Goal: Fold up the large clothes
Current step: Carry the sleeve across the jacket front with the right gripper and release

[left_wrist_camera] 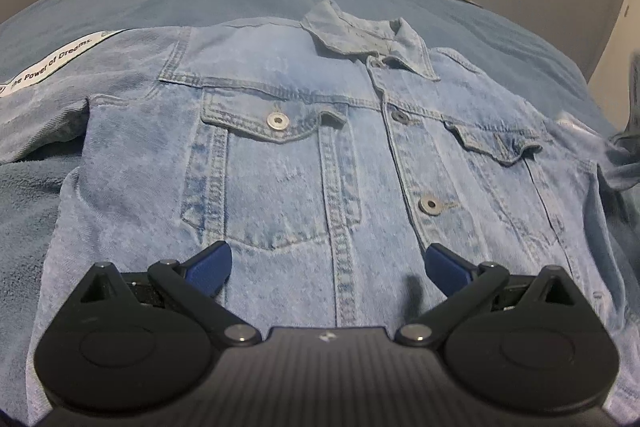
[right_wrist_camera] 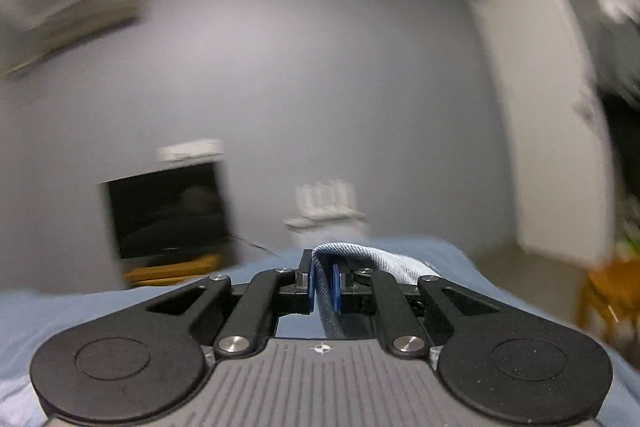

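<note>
denim jacket (left_wrist_camera: 304,155) flat below spread left gripper (left_wrist_camera: 328,267), fold pinched in right gripper (right_wrist_camera: 322,287)

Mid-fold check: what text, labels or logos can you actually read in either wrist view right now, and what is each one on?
"The Power of Dreams." in dark letters on the white strip along the sleeve of the denim jacket; its first letter is partly cut off.
A small mark at that strip's left end is too small to read.
Right wrist view: blurred, no readable text.
</note>
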Tool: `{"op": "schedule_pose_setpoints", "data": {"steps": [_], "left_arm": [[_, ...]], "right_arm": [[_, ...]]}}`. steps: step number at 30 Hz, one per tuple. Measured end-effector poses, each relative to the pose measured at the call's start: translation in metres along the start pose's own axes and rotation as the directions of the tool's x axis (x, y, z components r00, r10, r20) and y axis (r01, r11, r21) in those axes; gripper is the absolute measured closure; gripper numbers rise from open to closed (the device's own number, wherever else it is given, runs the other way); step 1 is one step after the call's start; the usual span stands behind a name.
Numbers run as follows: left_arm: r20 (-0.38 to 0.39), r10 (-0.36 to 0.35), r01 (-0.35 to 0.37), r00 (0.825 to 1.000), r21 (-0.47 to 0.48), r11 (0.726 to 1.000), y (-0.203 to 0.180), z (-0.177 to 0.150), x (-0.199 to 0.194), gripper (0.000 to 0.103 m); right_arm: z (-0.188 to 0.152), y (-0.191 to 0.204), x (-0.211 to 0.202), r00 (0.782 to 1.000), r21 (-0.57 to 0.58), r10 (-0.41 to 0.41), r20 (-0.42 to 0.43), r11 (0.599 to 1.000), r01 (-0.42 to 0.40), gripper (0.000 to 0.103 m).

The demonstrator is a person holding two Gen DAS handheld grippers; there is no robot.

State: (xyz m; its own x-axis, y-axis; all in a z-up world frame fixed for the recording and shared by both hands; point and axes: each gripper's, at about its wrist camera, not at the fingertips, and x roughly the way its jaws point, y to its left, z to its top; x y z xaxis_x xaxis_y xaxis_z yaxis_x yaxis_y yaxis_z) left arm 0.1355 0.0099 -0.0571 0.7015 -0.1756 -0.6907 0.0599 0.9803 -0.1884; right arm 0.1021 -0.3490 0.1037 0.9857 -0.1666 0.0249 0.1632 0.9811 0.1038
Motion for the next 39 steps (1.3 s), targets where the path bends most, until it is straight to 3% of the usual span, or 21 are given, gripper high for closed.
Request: {"op": "schedule_pose_setpoints", "data": {"steps": [3, 5, 8, 11, 14, 16, 20, 23, 25, 28, 31, 33, 37, 39], "left_arm": [[0.019, 0.006, -0.005, 1.000, -0.032, 0.999, 0.009, 0.004, -0.002, 0.000], [0.037, 0.014, -0.011, 0.999, -0.070, 0.997, 0.018, 0.008, -0.005, 0.000], [0.071, 0.046, -0.037, 0.996, -0.119, 0.992, 0.032, 0.013, -0.010, 0.000], [0.102, 0.056, -0.041, 0.993, -0.145, 0.989, 0.044, 0.016, -0.014, 0.000], [0.108, 0.063, -0.047, 0.992, -0.144, 0.988, 0.048, 0.018, -0.015, 0.000], [0.118, 0.065, -0.048, 0.991, -0.141, 0.989, 0.049, 0.019, -0.016, 0.000], [0.133, 0.049, -0.028, 0.990, -0.157, 0.987, 0.053, 0.020, -0.020, 0.000], [0.127, 0.032, -0.010, 0.991, -0.172, 0.985, 0.054, 0.020, -0.020, 0.000], [0.128, 0.028, -0.005, 0.991, -0.175, 0.985, 0.054, 0.019, -0.022, 0.000], [0.129, 0.024, 0.001, 0.991, -0.191, 0.982, 0.056, 0.019, -0.023, 0.000], [0.128, 0.027, -0.001, 0.991, -0.203, 0.979, 0.058, 0.018, -0.024, 0.000], [0.124, 0.023, 0.002, 0.992, -0.203, 0.979, 0.059, 0.018, -0.024, 0.000], [0.126, 0.022, 0.004, 0.992, -0.198, 0.980, 0.059, 0.017, -0.024, 0.000], [0.123, 0.018, 0.007, 0.992, -0.202, 0.979, 0.060, 0.017, -0.023, 0.000]], "right_arm": [[0.008, 0.060, 0.007, 0.987, -0.067, 0.159, -0.030, 0.985, -0.160, 0.093], [0.006, 0.104, 0.014, 0.964, -0.110, 0.251, -0.085, 0.959, -0.260, 0.093], [-0.017, 0.167, 0.018, 0.911, -0.157, 0.362, -0.199, 0.906, -0.394, 0.094], [-0.058, 0.212, 0.023, 0.855, -0.195, 0.394, -0.338, 0.860, -0.473, 0.094], [-0.104, 0.237, 0.019, 0.802, -0.186, 0.367, -0.472, 0.848, -0.497, 0.092], [-0.124, 0.242, 0.016, 0.793, -0.180, 0.332, -0.511, 0.861, -0.476, 0.078], [-0.135, 0.222, -0.007, 0.761, 0.000, 0.360, -0.540, 0.904, -0.428, 0.044], [-0.133, 0.207, -0.012, 0.754, 0.117, 0.394, -0.526, 0.911, -0.395, 0.040], [-0.132, 0.205, -0.003, 0.734, 0.195, 0.432, -0.524, 0.900, -0.390, 0.038], [-0.132, 0.206, 0.019, 0.686, 0.337, 0.480, -0.547, 0.876, -0.345, 0.030], [-0.142, 0.215, 0.047, 0.630, 0.445, 0.510, -0.586, 0.852, -0.276, 0.029], [-0.142, 0.220, 0.055, 0.576, 0.539, 0.600, -0.556, 0.787, -0.300, 0.034], [-0.134, 0.224, 0.054, 0.469, 0.686, 0.765, -0.442, 0.625, -0.373, 0.032], [-0.135, 0.226, 0.053, 0.413, 0.703, 0.793, -0.448, 0.598, -0.385, 0.029]]}}
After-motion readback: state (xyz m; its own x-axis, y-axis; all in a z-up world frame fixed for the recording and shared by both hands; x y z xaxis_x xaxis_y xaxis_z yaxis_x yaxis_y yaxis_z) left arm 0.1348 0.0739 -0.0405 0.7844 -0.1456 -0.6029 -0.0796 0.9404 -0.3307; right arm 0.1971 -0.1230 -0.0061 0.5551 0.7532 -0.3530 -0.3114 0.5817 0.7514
